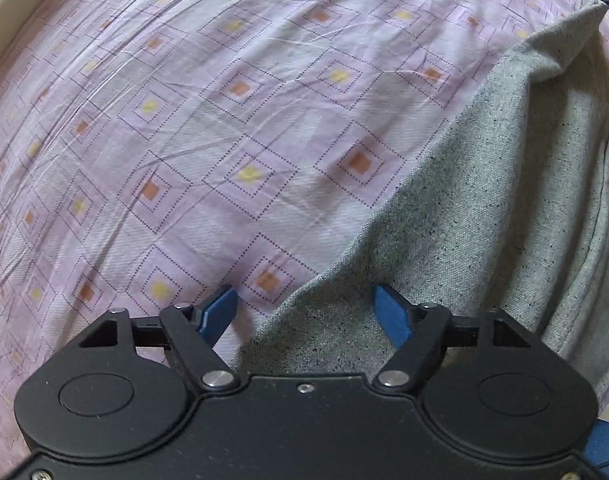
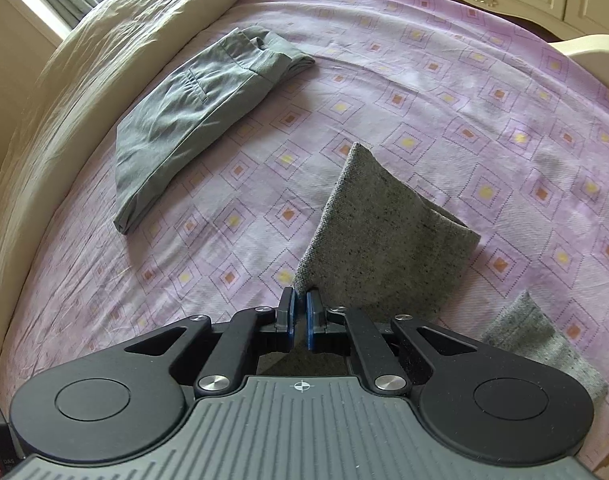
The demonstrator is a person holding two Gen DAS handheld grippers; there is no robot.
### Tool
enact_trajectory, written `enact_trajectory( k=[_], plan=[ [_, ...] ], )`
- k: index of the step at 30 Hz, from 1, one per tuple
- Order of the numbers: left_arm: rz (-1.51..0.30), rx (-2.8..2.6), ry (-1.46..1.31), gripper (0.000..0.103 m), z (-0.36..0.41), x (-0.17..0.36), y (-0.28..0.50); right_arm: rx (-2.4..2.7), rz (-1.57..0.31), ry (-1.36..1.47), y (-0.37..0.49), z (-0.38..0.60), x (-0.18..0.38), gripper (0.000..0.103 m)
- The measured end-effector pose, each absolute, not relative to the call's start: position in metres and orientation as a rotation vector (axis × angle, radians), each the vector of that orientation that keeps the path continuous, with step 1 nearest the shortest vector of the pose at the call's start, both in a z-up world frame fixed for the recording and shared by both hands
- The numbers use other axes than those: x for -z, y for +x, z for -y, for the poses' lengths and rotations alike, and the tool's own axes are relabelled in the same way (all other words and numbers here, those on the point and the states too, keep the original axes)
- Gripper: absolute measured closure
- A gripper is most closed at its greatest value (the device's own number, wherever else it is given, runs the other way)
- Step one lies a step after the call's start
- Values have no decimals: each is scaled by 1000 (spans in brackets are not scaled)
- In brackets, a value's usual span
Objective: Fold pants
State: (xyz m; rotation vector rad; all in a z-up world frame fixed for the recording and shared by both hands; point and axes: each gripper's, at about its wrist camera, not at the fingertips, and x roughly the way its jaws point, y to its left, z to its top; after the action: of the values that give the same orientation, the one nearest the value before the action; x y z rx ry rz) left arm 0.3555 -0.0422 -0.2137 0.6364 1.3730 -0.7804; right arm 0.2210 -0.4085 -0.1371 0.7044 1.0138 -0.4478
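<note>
**Fold in progress: one corner lifted, other side free**

Blue-padded fingers of the right gripper (image 2: 300, 312) stand nearly together, pinching an edge of the speckled grey woven pants (image 2: 378, 232). I judge this grip is meant to carry that portion up and over, since the cloth rises from the pads in a raised, tent-like flap above the lilac bedsheet with orange and yellow squares (image 2: 484, 92). A second portion of the same fabric lies flat at lower right of this view.

My left gripper (image 1: 304, 314) stands wide, one finger over the sheet and the other over the cloth, holding nothing; I read it as poised to take or pin the near edge. Seen from this side, the pants (image 1: 484, 200) drape diagonally with a clean straight edge and a soft fold along the right.

Well apart, near the cream quilt (image 2: 64, 92), lies a neatly folded grey-green pair of trousers (image 2: 192, 120).
</note>
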Motion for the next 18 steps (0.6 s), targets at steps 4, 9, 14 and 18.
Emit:
enact_trajectory(
  k=[4,9,14,18],
  plan=[
    [-1359,862,536,97,39,203,342,443,-1020,700,229,408,138,97],
    [-1164,771,604,99,30,167,312,422,-1004,689,241,405,130,97],
    [-1011,665,533,99,4,99,304,371,-908,709,227,405,93,97],
    [-935,672,596,99,-4,78,256,373,-917,757,193,405,93,97]
  ],
)
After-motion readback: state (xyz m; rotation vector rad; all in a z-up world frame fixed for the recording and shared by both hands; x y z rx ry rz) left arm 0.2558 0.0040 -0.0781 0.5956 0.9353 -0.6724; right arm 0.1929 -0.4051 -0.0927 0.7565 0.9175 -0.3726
